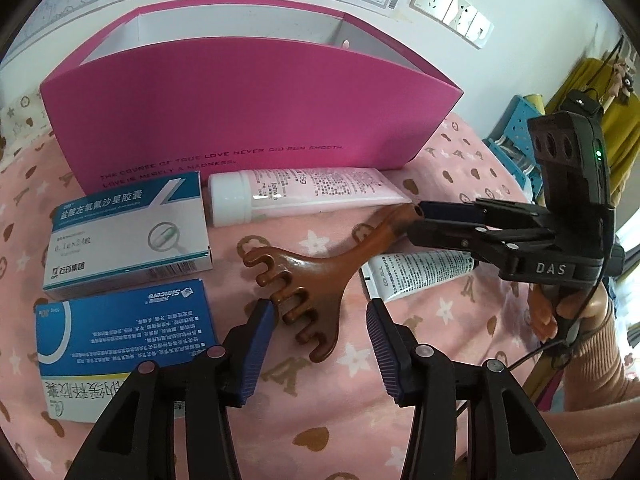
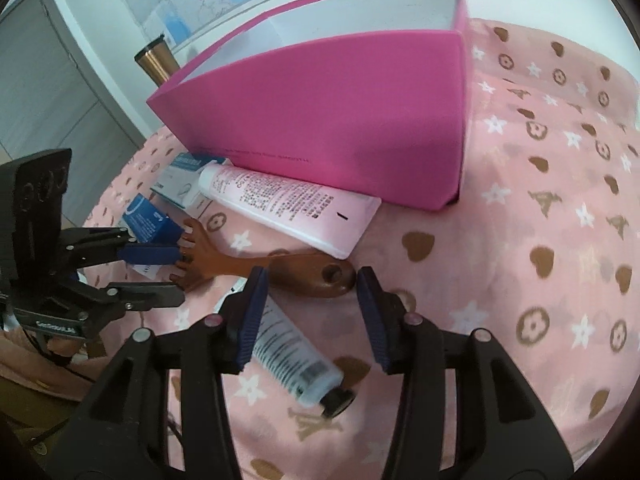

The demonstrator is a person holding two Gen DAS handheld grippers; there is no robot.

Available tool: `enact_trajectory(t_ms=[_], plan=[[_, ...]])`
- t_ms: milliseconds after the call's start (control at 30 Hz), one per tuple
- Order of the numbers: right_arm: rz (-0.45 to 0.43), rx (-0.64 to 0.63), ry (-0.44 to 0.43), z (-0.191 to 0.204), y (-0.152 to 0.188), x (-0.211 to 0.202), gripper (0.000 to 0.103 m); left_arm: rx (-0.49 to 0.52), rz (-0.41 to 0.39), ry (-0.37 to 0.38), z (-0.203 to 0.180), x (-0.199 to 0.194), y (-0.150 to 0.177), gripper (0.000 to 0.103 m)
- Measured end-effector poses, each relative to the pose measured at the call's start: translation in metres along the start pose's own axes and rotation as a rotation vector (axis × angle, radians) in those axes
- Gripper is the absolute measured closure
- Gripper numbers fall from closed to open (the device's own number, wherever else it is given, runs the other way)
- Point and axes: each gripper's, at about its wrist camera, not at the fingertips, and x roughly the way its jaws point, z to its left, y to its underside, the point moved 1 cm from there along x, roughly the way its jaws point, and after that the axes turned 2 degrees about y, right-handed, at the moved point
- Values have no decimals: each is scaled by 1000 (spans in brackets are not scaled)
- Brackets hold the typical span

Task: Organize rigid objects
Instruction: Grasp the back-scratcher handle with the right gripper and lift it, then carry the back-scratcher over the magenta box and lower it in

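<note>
Near the pink box [image 1: 248,120], both tongs, left [image 1: 320,312] and right [image 2: 310,280], gape wide, empty, flanking the wooden massager [image 1: 320,268].

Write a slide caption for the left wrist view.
Open left tongs frame the brown comb's teeth; right tongs reach its handle, pink box behind.

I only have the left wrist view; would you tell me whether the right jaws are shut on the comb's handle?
Observer: No, the right gripper is open, with its jaws on either side of the end of the comb handle.
Operator: Thank you. Is the small tube capped?
Observer: Yes, the small tube has a black cap on it.
Operator: Is anything behind the box?
Observer: A copper tumbler stands behind the box.
</note>
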Motion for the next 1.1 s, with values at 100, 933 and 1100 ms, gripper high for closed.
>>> enact_trajectory(t_ms=[100,933,1100], plan=[[-12,26,-4,-1,4,-4,54,8,2,-3,-4,2,0,55],[-76,73,25,4,8,-25,54,2,-33,33,-10,-10,-8,53],[-117,53,35,11,1,-42,54,22,-81,44,-15,-28,-17,53]])
